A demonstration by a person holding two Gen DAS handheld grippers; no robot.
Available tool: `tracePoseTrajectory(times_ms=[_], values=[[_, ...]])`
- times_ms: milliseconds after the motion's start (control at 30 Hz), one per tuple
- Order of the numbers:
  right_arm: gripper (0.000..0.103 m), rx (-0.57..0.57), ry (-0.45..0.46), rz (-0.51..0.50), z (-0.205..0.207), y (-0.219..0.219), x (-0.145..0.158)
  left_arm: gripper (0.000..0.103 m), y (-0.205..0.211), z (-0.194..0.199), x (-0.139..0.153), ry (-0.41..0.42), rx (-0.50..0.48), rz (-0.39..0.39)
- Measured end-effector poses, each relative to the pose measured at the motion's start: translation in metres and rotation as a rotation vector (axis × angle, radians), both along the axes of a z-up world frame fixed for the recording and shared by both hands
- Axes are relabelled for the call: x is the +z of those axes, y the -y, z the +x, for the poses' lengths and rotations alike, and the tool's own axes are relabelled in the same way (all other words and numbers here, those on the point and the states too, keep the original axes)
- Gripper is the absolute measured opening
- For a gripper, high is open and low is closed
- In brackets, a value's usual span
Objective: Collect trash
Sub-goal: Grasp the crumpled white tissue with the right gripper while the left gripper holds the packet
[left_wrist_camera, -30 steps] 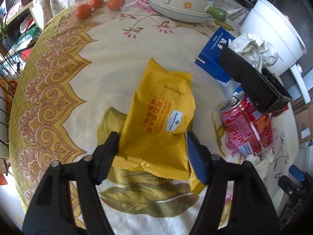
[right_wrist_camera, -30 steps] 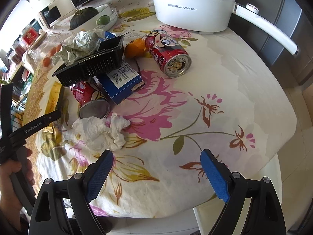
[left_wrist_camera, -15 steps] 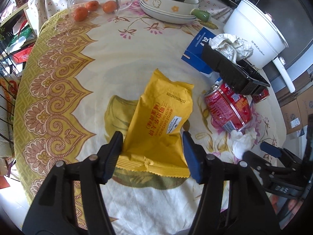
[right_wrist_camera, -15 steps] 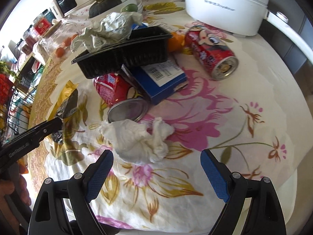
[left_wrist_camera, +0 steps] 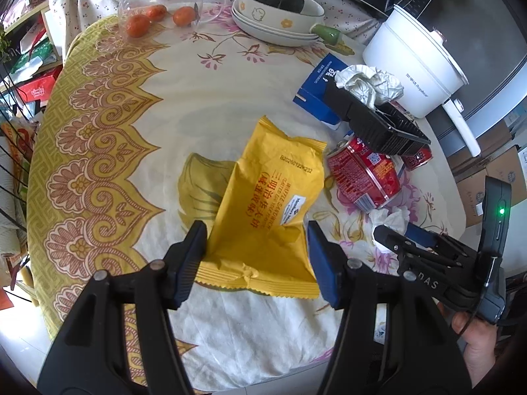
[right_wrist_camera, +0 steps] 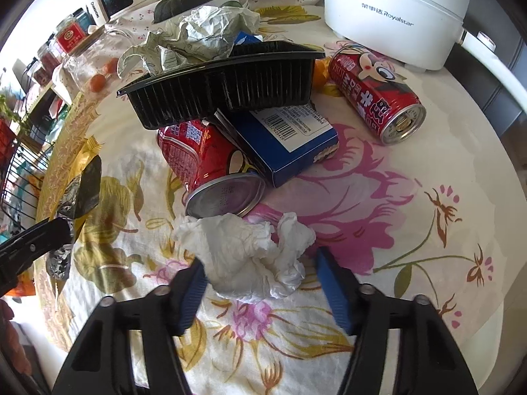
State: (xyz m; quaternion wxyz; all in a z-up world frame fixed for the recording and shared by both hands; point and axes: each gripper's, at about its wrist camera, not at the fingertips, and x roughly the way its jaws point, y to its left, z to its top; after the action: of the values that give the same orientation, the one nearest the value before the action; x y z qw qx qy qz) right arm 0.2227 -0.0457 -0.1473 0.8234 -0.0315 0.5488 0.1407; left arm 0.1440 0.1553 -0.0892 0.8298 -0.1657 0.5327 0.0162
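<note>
On the floral tabletop (right_wrist_camera: 411, 230) the collecting has barely begun: left tongs (left_wrist_camera: 257, 253) straddle the yellow snack wrapper (left_wrist_camera: 266, 217), right tongs (right_wrist_camera: 260, 283) straddle the crumpled tissue (right_wrist_camera: 250, 256) (both spread, neither clamped), while cans (right_wrist_camera: 210, 161), blue carton (right_wrist_camera: 290, 138) and black tray (right_wrist_camera: 224, 85) lie uncollected.

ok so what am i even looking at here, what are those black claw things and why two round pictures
No robot: a person holds two hand-held clamps, each carrying a fisheye camera looking along its fingers, hence two round pictures. The left gripper straddles a yellow snack wrapper, jaws open, seemingly not squeezing. The right gripper sits open around a crumpled white tissue. On the floral tablecloth also lie two red drink cans, a blue carton and a black plastic tray holding crumpled paper.
</note>
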Motion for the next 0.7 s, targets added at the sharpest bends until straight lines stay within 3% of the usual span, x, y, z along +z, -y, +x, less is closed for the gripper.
tracePoseTrajectory(times_ms=[67, 167, 700], values=[[0.039, 0.010, -0.010, 0.010, -0.001, 0.002, 0.001, 0.062, 0.001, -0.002, 0.002, 0.006, -0.001, 0.000], [0.035, 0.022, -0.009, 0.015, -0.005, 0.006, 0.006, 0.062, 0.004, -0.004, 0.005, 0.012, -0.009, 0.001], [0.034, -0.008, 0.052, 0.062, -0.035, 0.067, 0.049, 0.062, 0.039, -0.021, 0.028, 0.074, -0.089, -0.062]])
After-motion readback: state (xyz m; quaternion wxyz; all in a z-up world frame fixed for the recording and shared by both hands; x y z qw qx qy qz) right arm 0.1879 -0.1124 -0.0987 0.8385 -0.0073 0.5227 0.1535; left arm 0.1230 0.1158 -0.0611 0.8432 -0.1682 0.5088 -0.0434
